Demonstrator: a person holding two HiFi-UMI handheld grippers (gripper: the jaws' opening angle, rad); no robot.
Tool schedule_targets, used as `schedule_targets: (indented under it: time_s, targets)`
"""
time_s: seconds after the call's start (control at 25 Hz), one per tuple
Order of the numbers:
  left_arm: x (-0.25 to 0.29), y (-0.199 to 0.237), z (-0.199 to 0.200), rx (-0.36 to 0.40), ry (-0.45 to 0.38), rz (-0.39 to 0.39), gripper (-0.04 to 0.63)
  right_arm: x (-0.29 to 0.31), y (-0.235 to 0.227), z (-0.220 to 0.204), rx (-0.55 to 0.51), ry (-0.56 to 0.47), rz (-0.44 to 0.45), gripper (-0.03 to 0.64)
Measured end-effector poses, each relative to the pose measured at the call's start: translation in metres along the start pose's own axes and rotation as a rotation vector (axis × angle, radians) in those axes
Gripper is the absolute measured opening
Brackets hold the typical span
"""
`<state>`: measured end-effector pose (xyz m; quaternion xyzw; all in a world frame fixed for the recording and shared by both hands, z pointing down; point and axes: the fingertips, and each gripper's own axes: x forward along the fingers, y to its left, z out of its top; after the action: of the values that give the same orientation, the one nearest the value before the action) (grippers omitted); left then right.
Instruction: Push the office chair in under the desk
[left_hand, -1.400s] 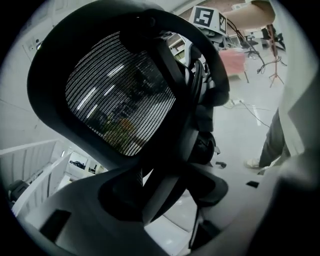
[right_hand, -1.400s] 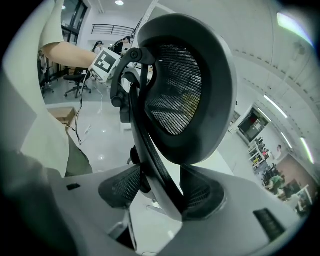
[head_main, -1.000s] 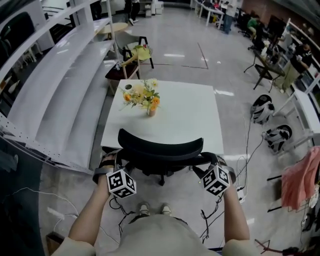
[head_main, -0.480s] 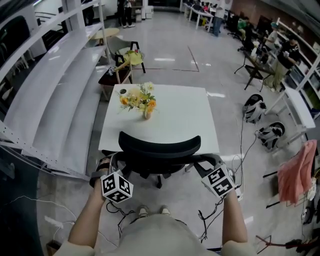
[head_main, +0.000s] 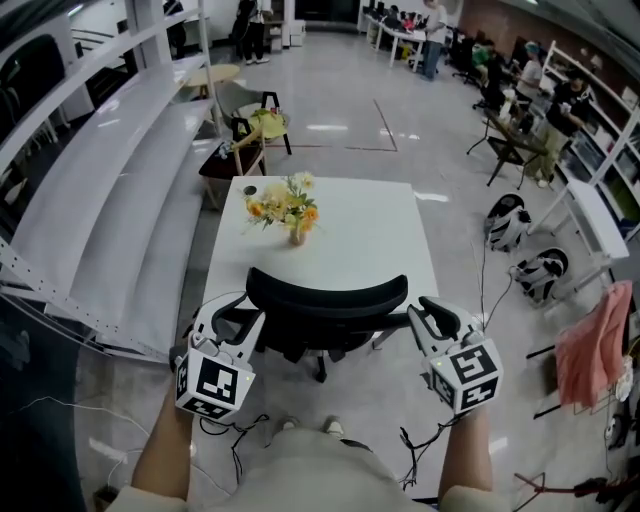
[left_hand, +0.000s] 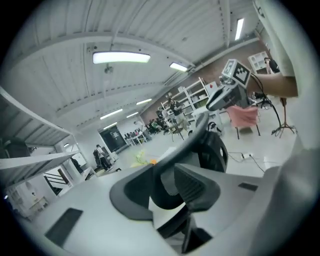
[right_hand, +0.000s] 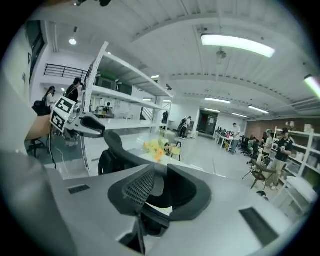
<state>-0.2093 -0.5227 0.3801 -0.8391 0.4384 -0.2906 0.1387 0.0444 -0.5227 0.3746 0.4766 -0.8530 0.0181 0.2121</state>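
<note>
The black office chair (head_main: 328, 298) stands at the near edge of the white desk (head_main: 380, 240), its seat tucked under the top. My left gripper (head_main: 240, 322) hovers at the chair's left side, close to the backrest end. My right gripper (head_main: 428, 315) hangs just off the backrest's right end, apart from it. Both pairs of jaws are closing, and I see nothing pinched between them. In the left gripper view the jaws (left_hand: 167, 192) frame the chair (left_hand: 212, 147) beyond them. The right gripper view shows its jaws (right_hand: 157, 192) with the backrest (right_hand: 112, 145) off to the left.
A small vase of flowers (head_main: 293, 212) stands on the desk's far left. Long white shelving (head_main: 110, 190) runs along the left. Cables (head_main: 490, 300) and two bags (head_main: 512, 215) lie on the floor at the right, beside a pink cloth (head_main: 592, 345). My shoes (head_main: 305, 428) are behind the chair.
Both grippers have come back off the chair toward me and moved outward. Their jaws have narrowed. The chair stays at the desk.
</note>
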Motion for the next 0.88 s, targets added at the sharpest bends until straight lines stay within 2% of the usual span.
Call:
schedule_targets:
  time_s: [0.12,0.32,0.52,0.6,0.72,0.88]
  targets:
    - [-0.012,0.011,0.028,-0.045,-0.088,0.033,0.123,-0.016,-0.001,0.038,0.057,-0.125,-0.014,0.071]
    - [-0.033,0.028,0.083,-0.079,-0.258,0.088,0.103,-0.049,-0.001,0.103,0.073,-0.33,-0.059,0.06]
    - [-0.051,0.033,0.126,-0.043,-0.374,0.101,0.092,-0.082,0.006,0.141,0.121,-0.498,-0.078,0.051]
    - [-0.059,0.032,0.139,-0.058,-0.401,0.098,0.075,-0.092,0.011,0.15,0.138,-0.539,-0.064,0.039]
    - [-0.07,0.03,0.149,-0.163,-0.426,0.095,0.058,-0.101,0.019,0.156,0.151,-0.571,-0.045,0.02]
    - [-0.077,0.024,0.154,-0.153,-0.436,0.083,0.046,-0.104,0.025,0.154,0.131,-0.57,-0.056,0.014]
